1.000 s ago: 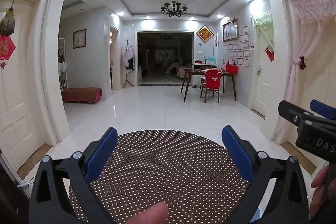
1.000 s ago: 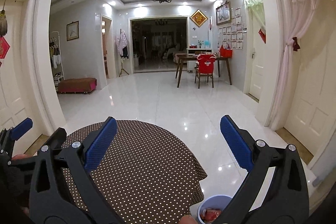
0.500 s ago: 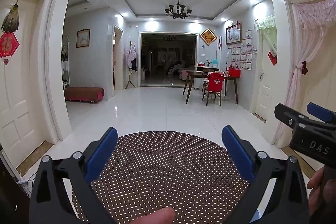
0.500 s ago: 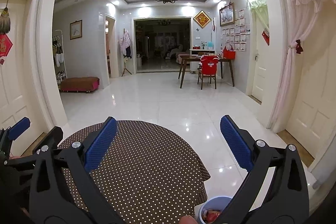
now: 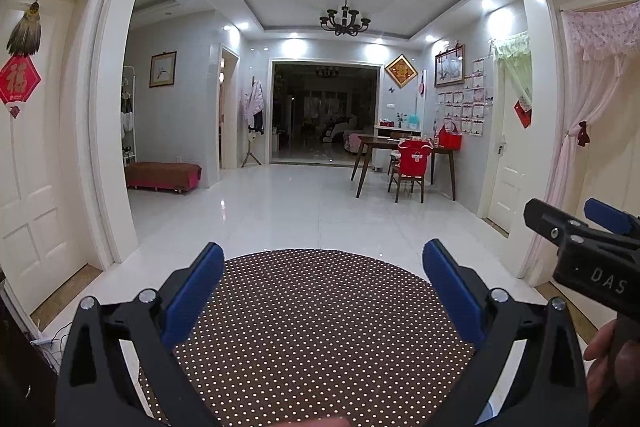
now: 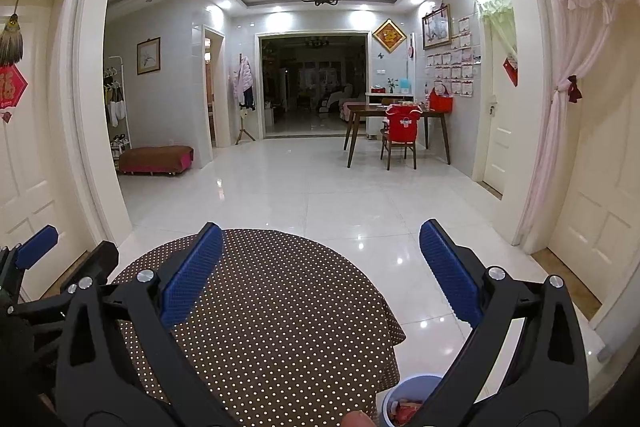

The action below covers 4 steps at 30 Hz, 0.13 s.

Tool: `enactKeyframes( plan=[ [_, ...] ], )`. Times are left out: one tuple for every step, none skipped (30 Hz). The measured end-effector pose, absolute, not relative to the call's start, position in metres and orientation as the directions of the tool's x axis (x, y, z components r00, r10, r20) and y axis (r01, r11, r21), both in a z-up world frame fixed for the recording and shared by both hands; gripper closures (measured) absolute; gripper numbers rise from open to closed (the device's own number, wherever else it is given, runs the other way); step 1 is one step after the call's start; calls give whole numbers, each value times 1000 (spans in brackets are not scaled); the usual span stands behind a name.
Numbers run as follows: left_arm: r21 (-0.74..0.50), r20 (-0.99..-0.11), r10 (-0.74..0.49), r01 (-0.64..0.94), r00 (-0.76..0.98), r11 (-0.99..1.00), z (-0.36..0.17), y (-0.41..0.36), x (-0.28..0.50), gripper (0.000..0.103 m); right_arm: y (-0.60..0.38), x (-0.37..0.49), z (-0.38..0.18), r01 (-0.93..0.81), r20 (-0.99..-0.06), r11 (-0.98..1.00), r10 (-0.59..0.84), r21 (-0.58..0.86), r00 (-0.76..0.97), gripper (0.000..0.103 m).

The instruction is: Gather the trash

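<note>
The 2 tongs, left [image 5: 323, 291] and right [image 6: 320, 271], gape empty; the trash bin [image 6: 404, 401] sits lower right, nearer the right.

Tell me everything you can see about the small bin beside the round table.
The bin appears only in the right wrist view, at the bottom edge. It looks like pale blue plastic, round, upright and open-topped, standing on the white floor close to the hanging edge of the dotted tablecloth. Red and pale scraps lie inside. The right claw hides part of its rim; neither claw touches it.
</note>
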<state>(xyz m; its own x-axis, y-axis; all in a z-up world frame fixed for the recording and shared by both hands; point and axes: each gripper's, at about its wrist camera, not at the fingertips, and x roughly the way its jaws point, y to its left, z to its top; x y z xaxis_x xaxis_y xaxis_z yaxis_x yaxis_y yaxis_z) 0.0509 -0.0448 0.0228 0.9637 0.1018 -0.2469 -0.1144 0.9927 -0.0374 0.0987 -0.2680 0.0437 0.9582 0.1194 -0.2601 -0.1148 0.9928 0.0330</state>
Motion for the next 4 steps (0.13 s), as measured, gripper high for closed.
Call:
enactKeyframes(
  plan=[
    [-37,-247,104,-117,963,992,22,-45,50,5,-270,100,45,-118,-261,992,122,33,958,6],
    [-38,-248,105,-118,963,992,22,-44,50,5,-271,101,45,-120,-261,992,124,34,957,6],
    [-40,-248,105,-119,963,992,22,-44,50,5,-270,101,45,-121,-260,992,125,33,957,6],
    [-41,-249,106,-120,963,992,22,-43,50,5,-270,101,46,-123,-260,992,127,33,957,6]
  ],
)
